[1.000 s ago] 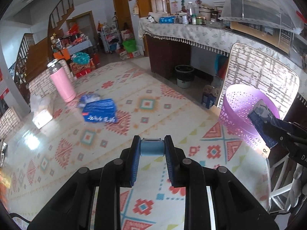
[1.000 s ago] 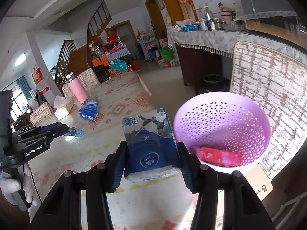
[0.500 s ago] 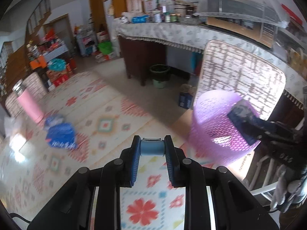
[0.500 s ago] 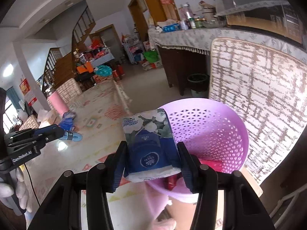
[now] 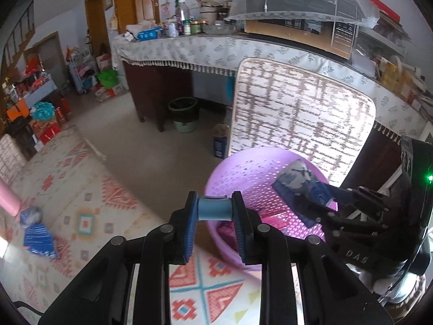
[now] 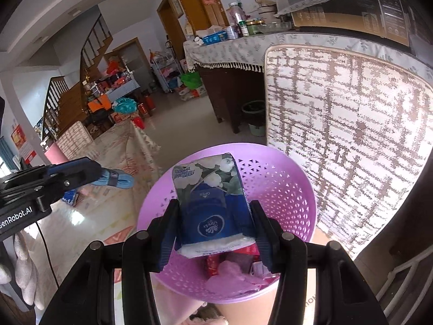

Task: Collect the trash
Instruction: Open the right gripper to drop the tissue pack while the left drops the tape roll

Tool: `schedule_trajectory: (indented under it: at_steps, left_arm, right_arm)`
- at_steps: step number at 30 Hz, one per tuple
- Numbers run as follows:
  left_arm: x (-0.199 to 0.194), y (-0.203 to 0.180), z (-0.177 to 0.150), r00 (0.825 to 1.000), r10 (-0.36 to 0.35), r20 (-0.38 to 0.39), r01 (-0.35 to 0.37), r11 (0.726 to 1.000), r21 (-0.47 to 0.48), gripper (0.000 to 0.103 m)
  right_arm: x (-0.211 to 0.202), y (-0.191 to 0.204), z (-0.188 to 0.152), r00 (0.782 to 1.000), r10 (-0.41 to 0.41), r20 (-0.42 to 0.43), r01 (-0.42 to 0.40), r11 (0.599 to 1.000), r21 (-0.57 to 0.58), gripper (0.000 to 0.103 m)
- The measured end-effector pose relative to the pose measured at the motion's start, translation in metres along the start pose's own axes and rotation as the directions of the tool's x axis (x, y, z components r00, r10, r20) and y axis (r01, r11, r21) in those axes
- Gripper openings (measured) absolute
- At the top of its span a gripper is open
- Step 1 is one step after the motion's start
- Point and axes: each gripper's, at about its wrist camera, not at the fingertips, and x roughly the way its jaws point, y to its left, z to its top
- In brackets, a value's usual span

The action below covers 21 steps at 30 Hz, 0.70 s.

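Observation:
My right gripper (image 6: 213, 216) is shut on a blue tissue pack (image 6: 209, 197) with a flower print and holds it over the purple perforated basket (image 6: 286, 189). Red and pink wrappers (image 6: 230, 268) lie in the basket's bottom. My left gripper (image 5: 213, 211) is shut on a small light-blue spool (image 5: 213, 208) just left of the basket (image 5: 243, 178). In the left wrist view the right gripper (image 5: 311, 197) and its tissue pack (image 5: 297, 181) hang over the basket. The left gripper also shows in the right wrist view (image 6: 119, 180).
A patterned mattress (image 5: 300, 113) leans against the counter behind the basket. A blue packet (image 5: 38, 237) lies on the patterned rug (image 5: 89, 208) at far left, by a pink bottle (image 5: 8, 197). A dark bin (image 5: 184, 113) stands under the counter.
Both grippers have moved toward the basket. The tissue pack is now over the basket's opening, and the left gripper with the spool has swung right to the basket's rim.

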Motion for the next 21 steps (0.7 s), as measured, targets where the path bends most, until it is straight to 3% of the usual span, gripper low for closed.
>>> schedule_trajectory:
  at_steps: [21]
  left_arm:
    - [0.067,-0.023,0.008,0.989,-0.104,-0.108,0.104,0.995,-0.007,0.024]
  right_arm:
    - [0.013,-0.024,0.006,0.998,-0.059,-0.008,0.059,0.997,0.041,0.056]
